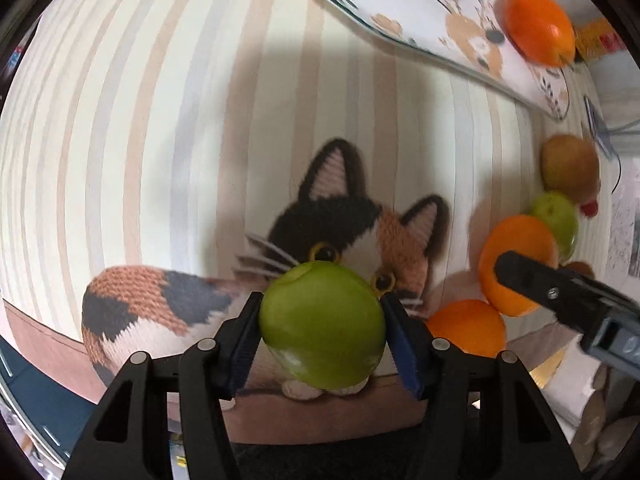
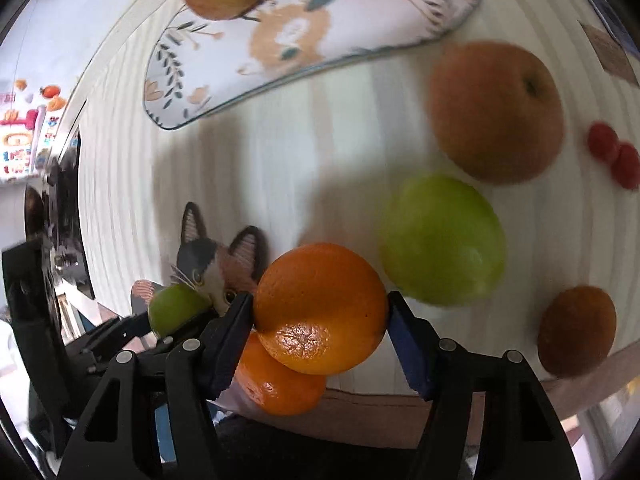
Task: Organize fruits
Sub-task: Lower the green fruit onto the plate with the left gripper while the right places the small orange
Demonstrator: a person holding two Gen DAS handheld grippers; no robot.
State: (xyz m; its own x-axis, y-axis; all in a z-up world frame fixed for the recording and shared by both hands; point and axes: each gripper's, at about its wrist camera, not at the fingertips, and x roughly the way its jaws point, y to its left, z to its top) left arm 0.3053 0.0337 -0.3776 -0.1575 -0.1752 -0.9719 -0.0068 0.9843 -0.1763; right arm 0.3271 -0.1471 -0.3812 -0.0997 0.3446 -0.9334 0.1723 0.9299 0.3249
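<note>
The left tongs (image 1: pixel 322 330) are clamping a green apple (image 1: pixel 322 328) between both pads, and the right tongs (image 2: pixel 320 316) are clamping an orange (image 2: pixel 320 308). A second orange (image 2: pixel 276 384) is sitting just under the right pair. Both should be lifting straight up, gripping evenly, then heading for the flowered tray (image 2: pixel 360 36) lying well ahead.

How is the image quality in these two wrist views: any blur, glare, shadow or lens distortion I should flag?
Left wrist view: strong fisheye bending of the striped cloth, a soft shadow across its middle, the green apple sharp, the plate fruit slightly soft. Right wrist view: blurrier overall, the large green fruit and brown pear smeared, a glare patch on the gripped orange.
</note>
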